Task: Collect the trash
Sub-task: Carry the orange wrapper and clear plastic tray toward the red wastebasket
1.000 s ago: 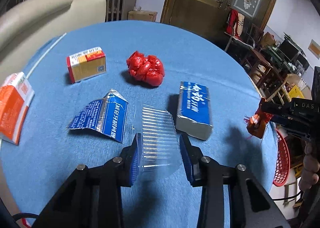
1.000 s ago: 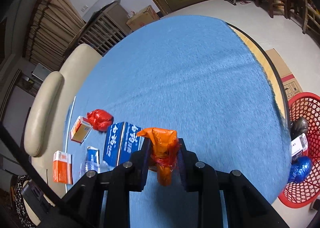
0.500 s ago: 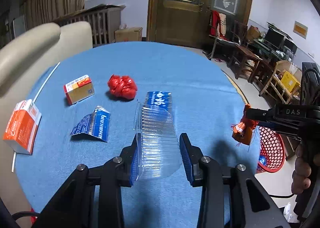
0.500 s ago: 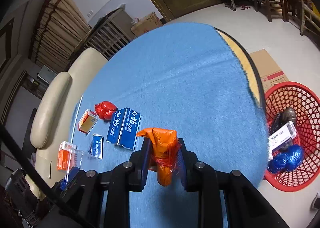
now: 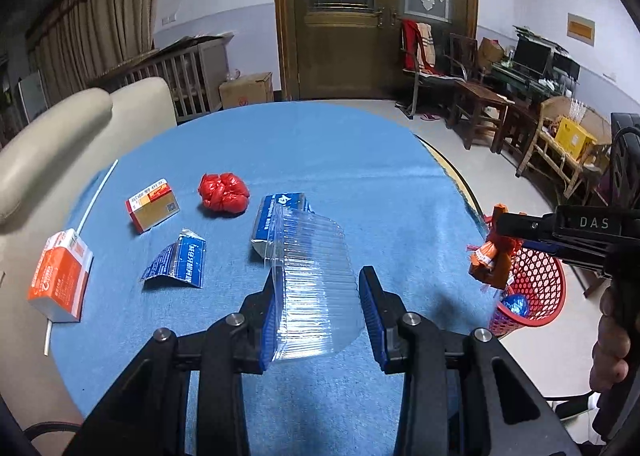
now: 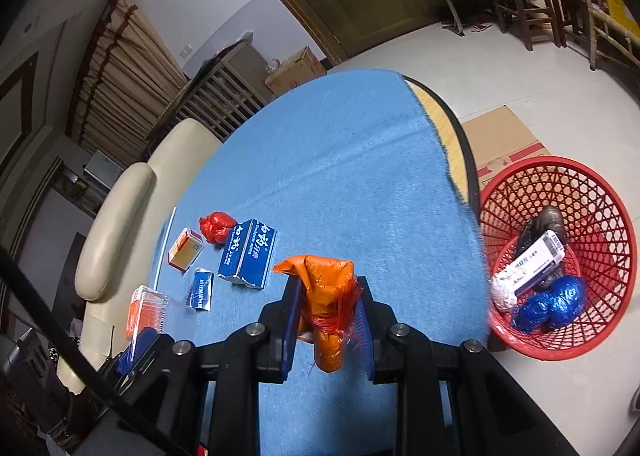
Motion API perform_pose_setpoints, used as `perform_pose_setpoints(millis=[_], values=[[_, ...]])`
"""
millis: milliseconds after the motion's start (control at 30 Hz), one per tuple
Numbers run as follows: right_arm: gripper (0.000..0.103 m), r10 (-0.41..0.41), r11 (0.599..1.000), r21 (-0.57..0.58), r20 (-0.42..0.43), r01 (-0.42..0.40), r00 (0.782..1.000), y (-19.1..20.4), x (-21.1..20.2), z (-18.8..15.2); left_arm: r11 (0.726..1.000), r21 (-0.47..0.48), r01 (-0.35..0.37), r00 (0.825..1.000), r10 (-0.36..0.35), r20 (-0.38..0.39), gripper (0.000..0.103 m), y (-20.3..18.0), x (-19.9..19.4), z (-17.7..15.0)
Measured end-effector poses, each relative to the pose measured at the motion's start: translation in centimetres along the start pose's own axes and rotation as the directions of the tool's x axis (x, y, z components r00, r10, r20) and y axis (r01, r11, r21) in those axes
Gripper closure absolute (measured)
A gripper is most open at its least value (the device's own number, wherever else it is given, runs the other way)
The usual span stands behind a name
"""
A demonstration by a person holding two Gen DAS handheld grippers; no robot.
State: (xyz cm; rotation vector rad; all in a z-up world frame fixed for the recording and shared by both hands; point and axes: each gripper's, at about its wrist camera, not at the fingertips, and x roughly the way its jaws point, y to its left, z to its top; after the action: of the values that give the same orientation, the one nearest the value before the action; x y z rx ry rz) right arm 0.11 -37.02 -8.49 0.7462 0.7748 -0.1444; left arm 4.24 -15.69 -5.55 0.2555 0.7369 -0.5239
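Left gripper (image 5: 318, 306), angled downward over the blue-covered table (image 5: 360, 175), pinches a clear ribbed plastic tray (image 5: 316, 288). Right gripper (image 6: 328, 316), likewise tilted above the table's edge, clamps a crumpled orange bag (image 6: 326, 308) beside the red basket (image 6: 600, 215) on the floor.

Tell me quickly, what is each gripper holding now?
Left gripper: closed on the clear plastic tray.
Right gripper: closed on the orange bag.
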Motion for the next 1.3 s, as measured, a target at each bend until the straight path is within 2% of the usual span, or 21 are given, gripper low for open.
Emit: perform_pose_setpoints(millis=[533, 1300], values=[[0.076, -0.002, 0.996, 0.090, 0.071, -0.005, 0.997, -5.2, -3.6, 0.1, 0.988, 0.154, 0.015, 0.999, -0.020, 0.028, 0.064, -6.7, -0.2, 1.7], [0.076, -0.040, 0.976, 0.217, 0.138, 0.009, 0.990, -11.4, -6.0, 1.3, 0.959, 0.280, 0.047, 0.998, -0.054, 0.017, 0.064, -13.4, 2.0, 3.9]])
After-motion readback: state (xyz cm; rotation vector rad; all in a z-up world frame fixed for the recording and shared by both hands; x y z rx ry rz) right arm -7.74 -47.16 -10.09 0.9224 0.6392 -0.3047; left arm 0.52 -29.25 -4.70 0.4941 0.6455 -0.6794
